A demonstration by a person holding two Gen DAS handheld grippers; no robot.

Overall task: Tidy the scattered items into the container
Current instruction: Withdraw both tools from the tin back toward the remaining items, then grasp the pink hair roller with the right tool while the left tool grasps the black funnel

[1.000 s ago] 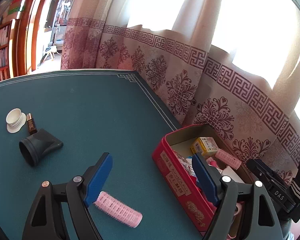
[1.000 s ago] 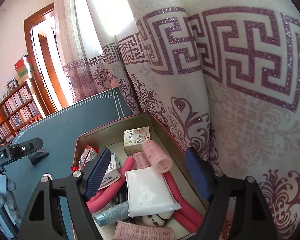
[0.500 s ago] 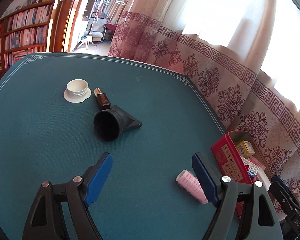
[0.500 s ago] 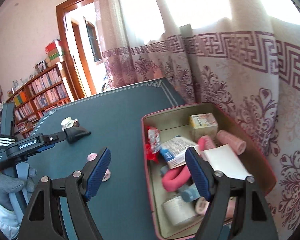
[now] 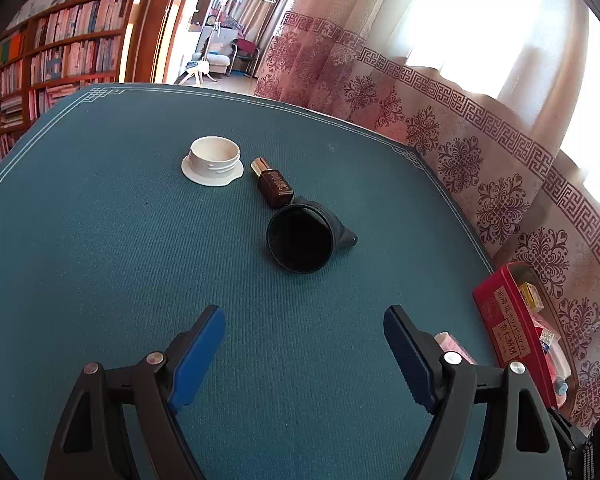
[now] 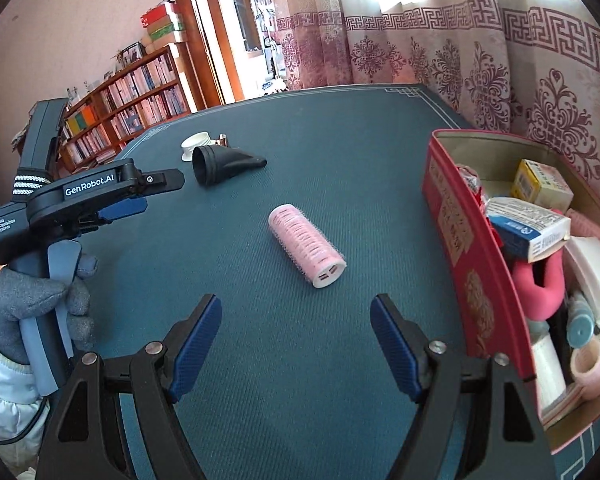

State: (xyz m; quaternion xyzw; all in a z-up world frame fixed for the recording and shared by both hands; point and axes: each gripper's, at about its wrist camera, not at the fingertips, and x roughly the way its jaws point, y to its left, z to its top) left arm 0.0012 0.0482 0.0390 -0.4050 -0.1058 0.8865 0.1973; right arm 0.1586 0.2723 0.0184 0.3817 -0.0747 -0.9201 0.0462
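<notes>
Both grippers share one build — black plastic frames with triangular cut-outs, silver screw heads at the joints, ribbed blue pads on the fingers (image 6: 194, 344); the left gripper (image 6: 140, 196) carries white "GenRobot.AI" and "Data Acquisition System" lettering, a black-and-white striped band and a blue-grey handle; the left hand (image 6: 32, 300) wears a grey knit glove — its sleeve is pale and quilted.

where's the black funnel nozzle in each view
Left wrist: black funnel nozzle sits mid-frame, its mouth facing the camera, just below the brown bottle.
Right wrist: black funnel nozzle lies upper left of centre, on its side.
Shared landmark: the white cap beside it.
</notes>
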